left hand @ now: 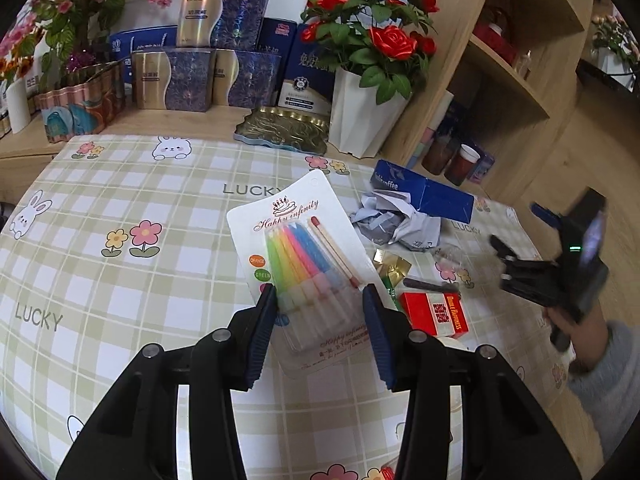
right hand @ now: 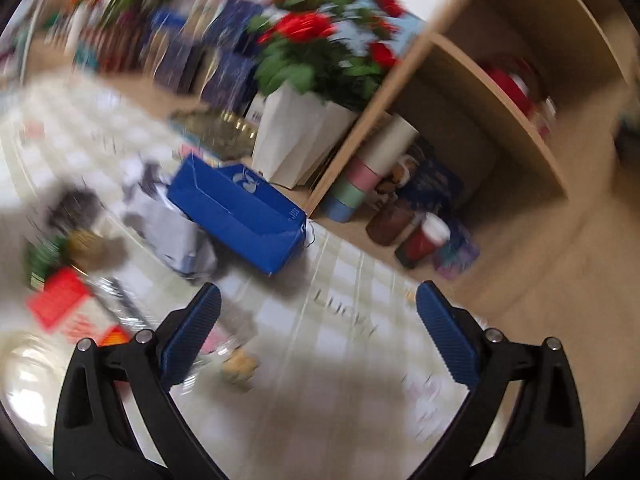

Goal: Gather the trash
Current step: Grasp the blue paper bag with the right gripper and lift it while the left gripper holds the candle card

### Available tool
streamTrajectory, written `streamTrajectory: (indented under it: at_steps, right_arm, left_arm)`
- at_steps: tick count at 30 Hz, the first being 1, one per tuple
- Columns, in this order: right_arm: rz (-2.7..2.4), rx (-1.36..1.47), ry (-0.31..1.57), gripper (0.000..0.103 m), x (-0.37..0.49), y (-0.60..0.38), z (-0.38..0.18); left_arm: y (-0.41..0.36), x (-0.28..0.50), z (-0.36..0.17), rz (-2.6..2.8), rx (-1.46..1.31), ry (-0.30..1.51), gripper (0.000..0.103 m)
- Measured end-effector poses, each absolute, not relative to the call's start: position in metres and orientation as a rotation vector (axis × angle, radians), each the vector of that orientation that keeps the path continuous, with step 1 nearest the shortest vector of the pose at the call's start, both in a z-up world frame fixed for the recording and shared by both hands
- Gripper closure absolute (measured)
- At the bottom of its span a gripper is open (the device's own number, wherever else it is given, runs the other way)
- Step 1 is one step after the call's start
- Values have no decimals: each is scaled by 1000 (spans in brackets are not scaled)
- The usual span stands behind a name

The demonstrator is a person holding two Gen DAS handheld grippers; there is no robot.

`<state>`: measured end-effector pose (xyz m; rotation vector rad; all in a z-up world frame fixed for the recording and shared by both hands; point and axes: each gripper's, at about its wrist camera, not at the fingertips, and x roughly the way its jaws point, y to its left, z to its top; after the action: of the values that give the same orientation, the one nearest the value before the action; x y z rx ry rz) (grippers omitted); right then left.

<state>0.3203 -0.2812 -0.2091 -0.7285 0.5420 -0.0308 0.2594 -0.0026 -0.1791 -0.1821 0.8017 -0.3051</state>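
A white card pack of coloured candles (left hand: 304, 264) lies on the checked tablecloth (left hand: 120, 200). My left gripper (left hand: 320, 300) is open, its blue pads on either side of the pack's lower end. To the right lie crumpled paper (left hand: 396, 220), a blue coffee box (left hand: 424, 192), a gold wrapper (left hand: 390, 264) and a red cigarette pack (left hand: 436, 314). My right gripper (right hand: 318, 308) is open and empty above the cloth; it also shows in the left wrist view (left hand: 516, 256). The right wrist view is blurred, showing the blue box (right hand: 240, 216) and paper (right hand: 172, 216).
A white pot of red roses (left hand: 360, 120), a gold tray (left hand: 284, 130) and stacked blue and gold boxes (left hand: 200, 76) stand at the back. A wooden shelf unit (left hand: 500, 80) with jars (left hand: 460, 164) stands on the right.
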Motion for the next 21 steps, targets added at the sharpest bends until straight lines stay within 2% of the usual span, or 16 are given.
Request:
streamTrajectory:
  at_steps: [4, 6, 13, 14, 15, 16, 19, 21]
  right_arm:
    - [-2, -899, 545, 12, 344, -258, -233]
    - [12, -934, 551, 19, 355, -250, -238]
    - [95, -1078, 596, 20, 384, -225, -250]
    - [104, -1050, 618, 26, 388, -226, -247]
    - [108, -1030, 644, 40, 391, -226, -246]
    - [108, -1006, 668, 46, 394, -227, -245]
    - [129, -876, 679, 50, 393, -236, -232]
    - [137, -645, 669, 53, 388, -255, -207]
  left_arm:
    - [-3, 261, -183, -329, -189, 818, 60]
    - [-4, 262, -186, -337, -189, 826, 60]
    - [-9, 258, -195, -361, -183, 842, 60]
    - [-9, 258, -196, -363, -183, 844, 60]
    - [-9, 257, -197, -364, -184, 845, 60]
    - [-9, 256, -198, -364, -187, 845, 60]
    - [-7, 254, -198, -369, -202, 842, 60]
    - [-5, 249, -195, -369, -210, 833, 60]
